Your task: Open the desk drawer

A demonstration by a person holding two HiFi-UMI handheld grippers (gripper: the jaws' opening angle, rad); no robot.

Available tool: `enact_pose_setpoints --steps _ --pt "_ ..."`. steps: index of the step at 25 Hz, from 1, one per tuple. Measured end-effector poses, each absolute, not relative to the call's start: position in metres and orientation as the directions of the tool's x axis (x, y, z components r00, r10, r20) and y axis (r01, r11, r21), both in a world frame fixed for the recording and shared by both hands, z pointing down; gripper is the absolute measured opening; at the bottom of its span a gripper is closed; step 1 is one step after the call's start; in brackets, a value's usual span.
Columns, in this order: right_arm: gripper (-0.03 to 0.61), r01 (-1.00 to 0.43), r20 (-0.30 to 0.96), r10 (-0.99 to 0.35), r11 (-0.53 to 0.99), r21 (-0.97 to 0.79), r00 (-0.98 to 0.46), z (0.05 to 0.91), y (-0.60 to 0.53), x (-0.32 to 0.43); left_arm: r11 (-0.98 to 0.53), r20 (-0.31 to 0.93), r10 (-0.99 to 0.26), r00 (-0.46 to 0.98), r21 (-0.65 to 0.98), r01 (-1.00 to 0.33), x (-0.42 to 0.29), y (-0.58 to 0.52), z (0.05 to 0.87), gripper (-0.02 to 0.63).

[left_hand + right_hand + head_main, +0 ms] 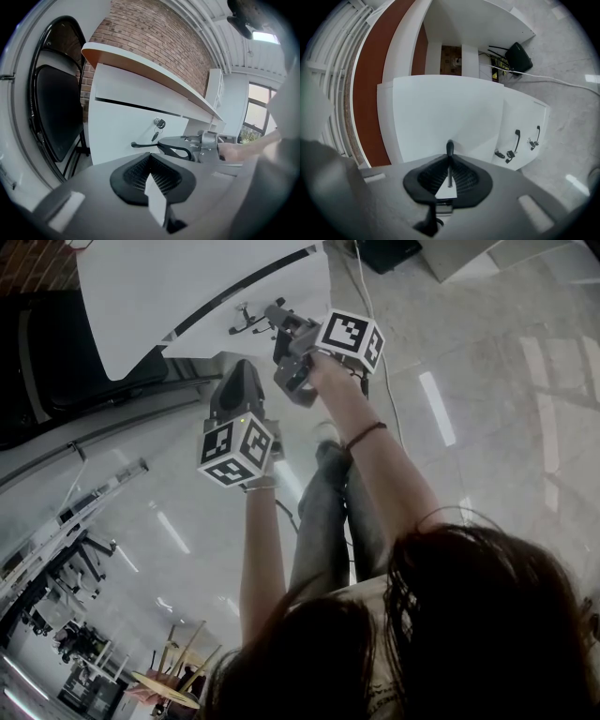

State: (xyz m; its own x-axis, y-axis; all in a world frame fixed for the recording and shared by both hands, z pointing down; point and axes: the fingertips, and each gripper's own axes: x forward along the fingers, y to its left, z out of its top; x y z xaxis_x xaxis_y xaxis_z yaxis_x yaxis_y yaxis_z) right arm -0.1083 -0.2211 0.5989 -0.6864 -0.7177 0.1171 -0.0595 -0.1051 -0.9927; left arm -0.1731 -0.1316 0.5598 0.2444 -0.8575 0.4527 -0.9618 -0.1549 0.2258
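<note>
The white desk drawer unit (141, 296) stands at the top of the head view. Its black drawer handle (246, 326) juts from the front. My right gripper (274, 322) is shut on that handle. In the right gripper view the handle (449, 147) pokes up from between the closed jaws of the right gripper (449, 176), with the white drawer front (440, 112) just beyond. The left gripper view shows the handle (140, 145), a key (159, 124) in the lock above it, and the right gripper (174, 149) on it. My left gripper (240, 376) hangs below, shut and empty, apart from the drawer.
A black chair (56, 112) stands left of the unit, close to my left gripper. A second white cabinet (525, 117) with black handles and keys sits to the right. A cable (370, 296) and a black box (518, 56) lie on the grey floor.
</note>
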Motion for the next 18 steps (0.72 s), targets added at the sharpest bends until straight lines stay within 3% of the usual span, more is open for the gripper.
enact_pose_setpoints --steps 18 --pt "0.026 -0.067 0.145 -0.72 -0.136 -0.988 -0.679 0.597 -0.211 -0.106 -0.161 0.482 -0.836 0.262 0.241 -0.957 -0.174 -0.128 0.557 -0.002"
